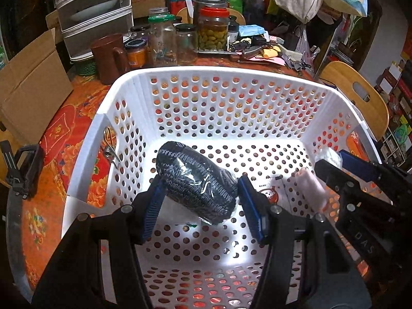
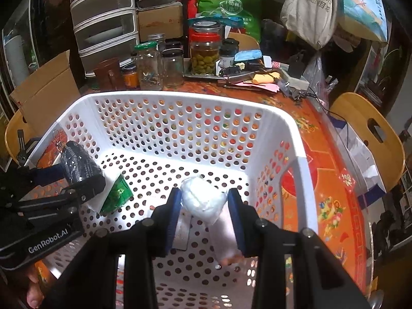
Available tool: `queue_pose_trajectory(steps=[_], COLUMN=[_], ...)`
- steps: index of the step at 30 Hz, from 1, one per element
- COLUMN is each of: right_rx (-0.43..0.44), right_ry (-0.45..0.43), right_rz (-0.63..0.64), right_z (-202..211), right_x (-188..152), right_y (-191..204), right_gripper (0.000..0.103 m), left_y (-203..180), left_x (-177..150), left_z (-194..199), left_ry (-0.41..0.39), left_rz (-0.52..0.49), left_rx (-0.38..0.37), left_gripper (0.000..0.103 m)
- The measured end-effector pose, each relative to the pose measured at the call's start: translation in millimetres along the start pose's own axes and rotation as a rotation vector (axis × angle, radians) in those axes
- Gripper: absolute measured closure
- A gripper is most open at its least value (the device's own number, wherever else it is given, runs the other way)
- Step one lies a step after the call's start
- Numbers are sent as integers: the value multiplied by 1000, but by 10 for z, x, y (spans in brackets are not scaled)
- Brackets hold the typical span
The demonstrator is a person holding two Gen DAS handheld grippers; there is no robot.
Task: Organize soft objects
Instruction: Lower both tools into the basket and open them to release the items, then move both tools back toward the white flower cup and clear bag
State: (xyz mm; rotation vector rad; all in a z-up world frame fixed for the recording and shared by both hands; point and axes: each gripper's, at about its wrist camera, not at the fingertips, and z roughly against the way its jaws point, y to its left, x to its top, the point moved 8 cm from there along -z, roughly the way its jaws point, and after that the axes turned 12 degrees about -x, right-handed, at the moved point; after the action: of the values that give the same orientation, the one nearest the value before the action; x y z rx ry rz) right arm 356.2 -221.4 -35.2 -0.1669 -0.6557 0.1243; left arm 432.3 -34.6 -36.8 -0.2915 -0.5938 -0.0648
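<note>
A white perforated basket [image 1: 231, 74] [image 2: 180, 97] stands on the table. My left gripper [image 1: 199, 193] is shut on a dark knitted bundle in clear wrap [image 1: 198, 182], held inside the basket above its floor; it also shows in the right wrist view [image 2: 77, 162]. My right gripper [image 2: 203, 200] is shut on a white soft bundle in clear wrap [image 2: 203, 198], also inside the basket; in the left wrist view it appears at the right [image 1: 332, 157]. A green-printed packet [image 2: 117, 193] and a pink-white roll [image 1: 311, 185] lie on the basket floor.
Glass jars [image 1: 213, 31], a brown mug [image 1: 110, 56] and stacked drawers [image 1: 95, 13] crowd the table behind the basket. A cardboard box [image 1: 33, 95] stands at the left. Wooden chairs [image 2: 370, 134] stand at the right. An orange patterned tablecloth [image 2: 332, 200] covers the table.
</note>
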Motion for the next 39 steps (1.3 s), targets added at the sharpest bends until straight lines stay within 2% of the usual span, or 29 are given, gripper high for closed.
queue_pose_trajectory(steps=[6,7,8,9,15,16,17,19,22,26,30,34,39], right_rx=[12,10,6,5,23,24,27,30,43,49,47,25,35], right_ry=[-11,-15,-20,-24,-57,-60,-66,-76,-90,-115,-143,-170,-239], right_rz=[-11,-11,-13,-19,-44,-44,-46,-50,-60,-73,-75,-70,-80], right_z=[33,47,59,75,232,251,283,332,423,578,759,915,1179], right_x=[-6,-3,2,7,42,38,32,25,9,-25,-86,-173,-358], right_y=[8,8,3,-10,-78,-85,-95,-113,-158,-235,-302,-355,-404], right_gripper=[61,56,45,42,38,36,35,33,29,25,21,12,7], left_y=[-1,-7,-6,-2,-54,-80,-101,-131,-159,-218,-314,-381,-371], left_x=[-6,-11,-17,-19,-1,1,4,12,11,0,-71,-229,-536], left_z=[21,25,31,38,144,176,209,301,400,598,853,1188,1588], left_ry=[-5,-5,-5,-7,-35,-42,-50,-78,-93,-129,-167,-226,-295], left_rz=[4,0,0,1,-4,-13,-22,-41,-48,-79,-119,-153,-158], left_rx=[-4,-2,0,-1,-39,-40,-33,-10,-25,-10,2,16,-13], left_gripper=[46,45,44,43,31,26,18,13,8,0,0,0,0])
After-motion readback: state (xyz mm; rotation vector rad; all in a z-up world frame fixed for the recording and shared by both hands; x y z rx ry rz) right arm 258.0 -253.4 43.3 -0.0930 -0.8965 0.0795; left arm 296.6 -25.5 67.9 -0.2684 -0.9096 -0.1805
